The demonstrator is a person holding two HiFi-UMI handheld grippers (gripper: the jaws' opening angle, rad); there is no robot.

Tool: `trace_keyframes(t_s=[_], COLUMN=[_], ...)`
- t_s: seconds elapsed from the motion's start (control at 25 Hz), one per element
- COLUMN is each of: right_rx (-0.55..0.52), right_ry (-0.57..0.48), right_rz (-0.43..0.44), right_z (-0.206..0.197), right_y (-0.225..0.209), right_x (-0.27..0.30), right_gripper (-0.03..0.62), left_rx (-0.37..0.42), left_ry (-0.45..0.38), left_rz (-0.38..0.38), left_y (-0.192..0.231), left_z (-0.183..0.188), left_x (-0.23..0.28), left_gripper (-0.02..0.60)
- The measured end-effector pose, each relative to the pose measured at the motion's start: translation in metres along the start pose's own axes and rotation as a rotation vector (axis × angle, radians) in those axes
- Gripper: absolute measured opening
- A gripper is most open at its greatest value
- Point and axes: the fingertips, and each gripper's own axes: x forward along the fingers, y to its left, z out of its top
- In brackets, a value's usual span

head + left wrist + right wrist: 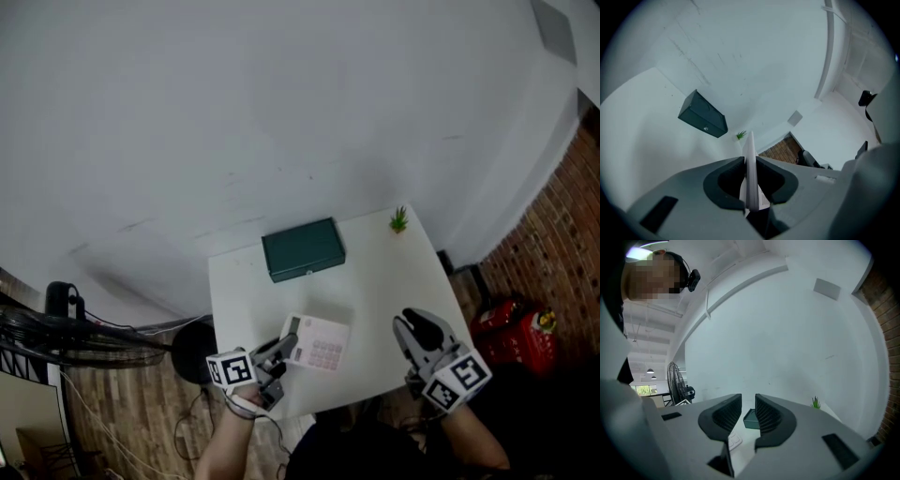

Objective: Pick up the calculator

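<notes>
Starting at the left, a fan [66, 328] stands on the floor beside the table [394, 281], well clear of the work. Next comes the left gripper [284, 347], its jaws closed on the left edge of the calculator [321, 343]. The calculator hangs out to the right of the jaws, over the near part of the table, and looks lifted clear of the top. In the left gripper view it shows edge-on, a thin pale slab pinched between the pads.

It is probably light and stiff, with a smooth plastic shell that could slip or swing, since the hold is at one end only. A grip further in across the body, off the keys, would likely steady it.

Behind it a green box [303, 249] lies near the far edge, well apart, and a small plant [399, 220] sits at the far right corner. The table between them is bare, so there is room to move up or to the right.

The right gripper [412, 326] hovers over the near right corner, jaws a little apart with nothing held. Beyond it stands a brick wall [553, 234].
</notes>
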Motion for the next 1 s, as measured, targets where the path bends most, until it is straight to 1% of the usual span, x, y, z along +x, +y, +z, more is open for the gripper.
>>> trace_keyframes(t_s=[0.24,0.4,0.52,0.68,0.88,1.0], right_rx=[-0.011,-0.031,-0.055,-0.061,-0.081,-0.085], right_ry=[0.003,0.005,-0.003,-0.026,-0.053,-0.069], right_rz=[-0.017,-0.018,-0.011,-0.004,-0.009,-0.012], right_z=[0.009,0.016,0.024,0.038,0.051,0.057], right_y=[-0.007,-0.009,-0.006,-0.007,-0.013,-0.018], right_x=[0.003,0.008,0.013,0.017,0.018,0.018], right_gripper=[0.064,0.063,0.058,0.044,0.040,0.040], left_rx=[-0.039,-0.053,-0.059,-0.056,-0.110,-0.084], left_ry=[-0.102,-0.155,-0.185,-0.219,-0.257,-0.275], left_rz=[0.011,-0.008,-0.015,-0.033,-0.037,-0.064], left_y=[-0.017,-0.032,-0.041,-0.057,-0.066,-0.078], left_z=[0.014,0.026,0.036,0.049,0.054,0.063], left_x=[-0.010,-0.012,-0.016,-0.018,-0.022,-0.020], left_gripper=[0.061,0.061,0.061,0.061,0.061,0.061])
